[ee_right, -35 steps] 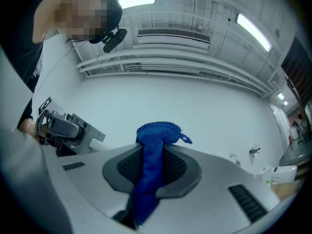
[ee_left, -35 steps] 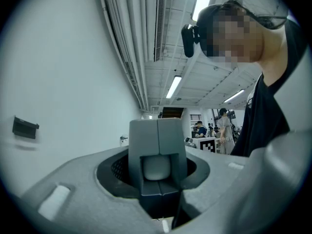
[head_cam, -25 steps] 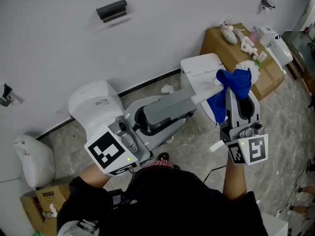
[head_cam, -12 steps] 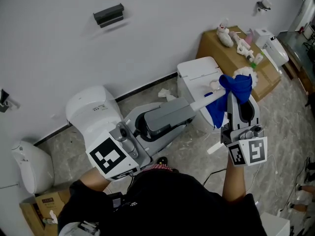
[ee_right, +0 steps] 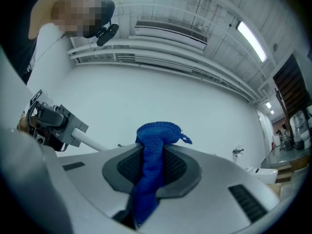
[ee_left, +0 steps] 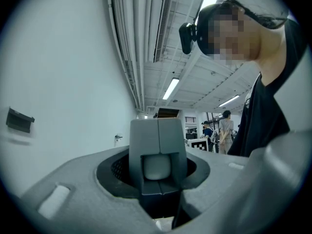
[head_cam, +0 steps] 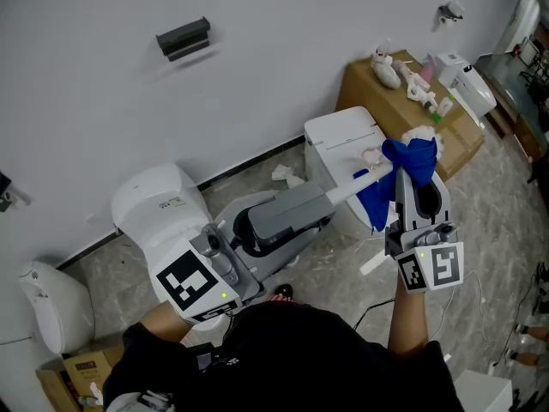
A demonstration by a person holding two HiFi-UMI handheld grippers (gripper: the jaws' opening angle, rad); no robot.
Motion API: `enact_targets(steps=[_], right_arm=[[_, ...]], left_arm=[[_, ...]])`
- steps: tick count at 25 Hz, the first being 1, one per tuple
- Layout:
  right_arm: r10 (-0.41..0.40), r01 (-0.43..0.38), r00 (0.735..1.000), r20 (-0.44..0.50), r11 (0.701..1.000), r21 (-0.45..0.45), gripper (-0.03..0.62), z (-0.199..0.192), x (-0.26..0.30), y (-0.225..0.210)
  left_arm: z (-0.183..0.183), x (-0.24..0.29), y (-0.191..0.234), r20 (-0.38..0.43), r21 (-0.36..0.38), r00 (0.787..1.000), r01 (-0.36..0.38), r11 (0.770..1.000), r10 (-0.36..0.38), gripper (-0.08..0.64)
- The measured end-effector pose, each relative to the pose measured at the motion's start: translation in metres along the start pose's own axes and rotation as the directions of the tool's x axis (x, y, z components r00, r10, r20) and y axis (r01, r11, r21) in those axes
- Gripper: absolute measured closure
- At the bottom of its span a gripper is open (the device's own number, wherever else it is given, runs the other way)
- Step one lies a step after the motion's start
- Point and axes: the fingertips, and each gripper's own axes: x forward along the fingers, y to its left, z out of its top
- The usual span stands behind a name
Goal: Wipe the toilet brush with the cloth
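A white toilet brush sticks out to the right from my left gripper (head_cam: 319, 199), which is shut on its handle (head_cam: 356, 181). The bristle head (head_cam: 422, 133) shows just past a blue cloth (head_cam: 408, 156) wrapped over the shaft near the head. My right gripper (head_cam: 415, 178) is shut on that cloth, which hangs down between its jaws (ee_right: 152, 167). In the right gripper view the handle (ee_right: 92, 143) runs in from the left. In the left gripper view the fingers (ee_left: 158, 135) stand together around the handle's grey end (ee_left: 156, 166).
A white toilet tank (head_cam: 339, 136) stands below the brush against the wall. A cardboard box (head_cam: 403, 101) with small items stands to its right. More white sanitary fixtures (head_cam: 159, 200) sit at the left, and a dark holder (head_cam: 182, 39) hangs on the wall.
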Motion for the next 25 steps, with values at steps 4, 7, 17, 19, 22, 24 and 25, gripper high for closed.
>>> enact_targets(steps=[4, 7, 17, 19, 22, 24, 25], right_arm=[[-0.022, 0.022, 1.0, -0.01, 1.0, -0.017, 0.525, -0.005, 0.003, -0.004], [-0.044, 0.044, 0.999, -0.01, 0.999, -0.03, 0.526, -0.008, 0.002, -0.007], [-0.103, 0.102, 0.995, -0.016, 0.993, -0.058, 0.525, -0.014, 0.001, -0.012], [-0.108, 0.107, 0.994, -0.017, 0.993, -0.057, 0.525, -0.015, 0.001, -0.012], [-0.108, 0.107, 0.994, -0.012, 0.993, -0.056, 0.525, -0.015, 0.005, -0.011], [-0.105, 0.104, 0.994, -0.013, 0.993, -0.051, 0.525, -0.017, 0.007, -0.009], [-0.102, 0.102, 0.995, -0.014, 0.994, -0.048, 0.525, -0.018, 0.008, -0.009]], left_arm=[[-0.002, 0.0, 0.007, 0.006, -0.001, 1.0, 0.023, 1.0, -0.023, 0.388], [-0.007, 0.0, 0.011, -0.002, -0.003, 0.999, 0.041, 0.999, -0.041, 0.388], [-0.008, -0.002, 0.019, 0.001, 0.006, 0.995, 0.095, 0.995, -0.095, 0.388], [-0.008, -0.004, 0.021, -0.005, 0.014, 0.995, 0.096, 0.995, -0.096, 0.388], [-0.007, -0.005, 0.025, -0.007, 0.017, 0.995, 0.098, 0.995, -0.098, 0.387], [-0.009, -0.006, 0.027, -0.012, 0.01, 0.995, 0.095, 0.995, -0.095, 0.387], [-0.009, -0.006, 0.028, -0.012, 0.006, 0.995, 0.094, 0.996, -0.094, 0.387]])
